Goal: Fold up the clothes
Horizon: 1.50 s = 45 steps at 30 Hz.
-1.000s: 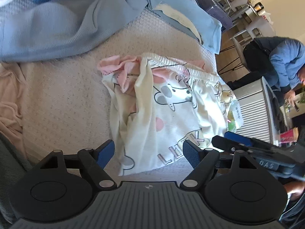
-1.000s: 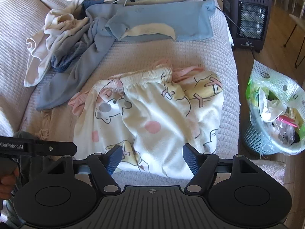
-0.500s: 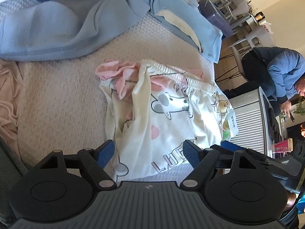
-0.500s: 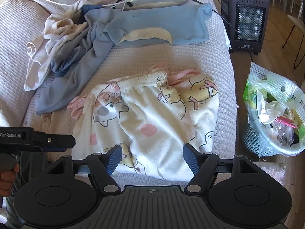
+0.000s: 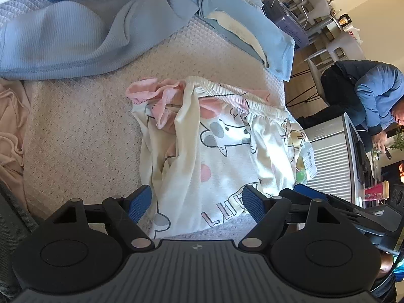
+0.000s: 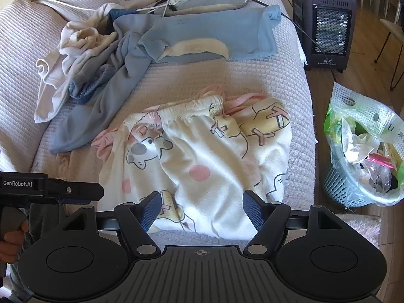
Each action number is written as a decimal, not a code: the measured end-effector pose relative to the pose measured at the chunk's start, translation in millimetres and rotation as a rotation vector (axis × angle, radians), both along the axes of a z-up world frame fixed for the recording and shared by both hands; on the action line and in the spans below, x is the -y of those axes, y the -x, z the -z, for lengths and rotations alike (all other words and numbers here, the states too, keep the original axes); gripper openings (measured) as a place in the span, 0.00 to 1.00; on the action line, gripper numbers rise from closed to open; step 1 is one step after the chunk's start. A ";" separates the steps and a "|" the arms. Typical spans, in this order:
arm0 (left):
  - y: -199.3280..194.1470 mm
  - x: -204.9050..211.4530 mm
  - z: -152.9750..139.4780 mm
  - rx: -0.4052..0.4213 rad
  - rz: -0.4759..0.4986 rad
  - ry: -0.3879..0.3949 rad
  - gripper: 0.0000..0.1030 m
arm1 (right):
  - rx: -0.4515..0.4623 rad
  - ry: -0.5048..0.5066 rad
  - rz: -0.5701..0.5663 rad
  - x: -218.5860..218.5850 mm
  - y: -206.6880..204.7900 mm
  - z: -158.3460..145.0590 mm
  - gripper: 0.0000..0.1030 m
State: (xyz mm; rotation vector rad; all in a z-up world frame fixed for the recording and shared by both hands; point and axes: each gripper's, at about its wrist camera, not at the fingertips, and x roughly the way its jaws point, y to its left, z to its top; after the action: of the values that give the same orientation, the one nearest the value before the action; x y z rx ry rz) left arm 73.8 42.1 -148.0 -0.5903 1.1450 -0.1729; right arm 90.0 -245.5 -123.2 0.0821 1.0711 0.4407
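Landmark: cream pyjama shorts (image 6: 202, 166) with cartoon print, soft fleecy cloth, a gathered elastic waistband and pink lining, crumpled in a rough rectangle on the bed.
Bed cover: pale waffle-weave bedspread (image 6: 240, 75), bumpy grid texture, under the shorts.
Left gripper (image 5: 195, 203): blue ribbed fingers (image 5: 139, 202) spread wide, holding nothing, poised over the shorts' near hem.
Right gripper (image 6: 202, 208): fingers likewise wide apart and empty, above the same hem, beside the left gripper.
Beyond the shorts: a light blue fleece garment (image 6: 209, 38) lying flat with a cream inner flap; a rumpled pile of blue-grey and white clothes (image 6: 83, 63) to its left.
Right of the shorts, on the wooden floor: a lattice plastic bin (image 6: 358, 156) lined with a perforated bag; a boxy dark heater (image 6: 325, 22) farther back.
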 end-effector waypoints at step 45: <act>-31.1 38.8 23.8 0.203 0.084 -0.308 0.42 | 0.021 -0.010 -0.019 27.2 -55.4 47.6 0.71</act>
State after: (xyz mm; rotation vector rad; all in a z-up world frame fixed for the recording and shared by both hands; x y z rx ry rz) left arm 104.9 3.3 -171.7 -0.2459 0.9748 -0.1218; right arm 145.4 -272.7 -170.7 0.0760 1.0498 0.4629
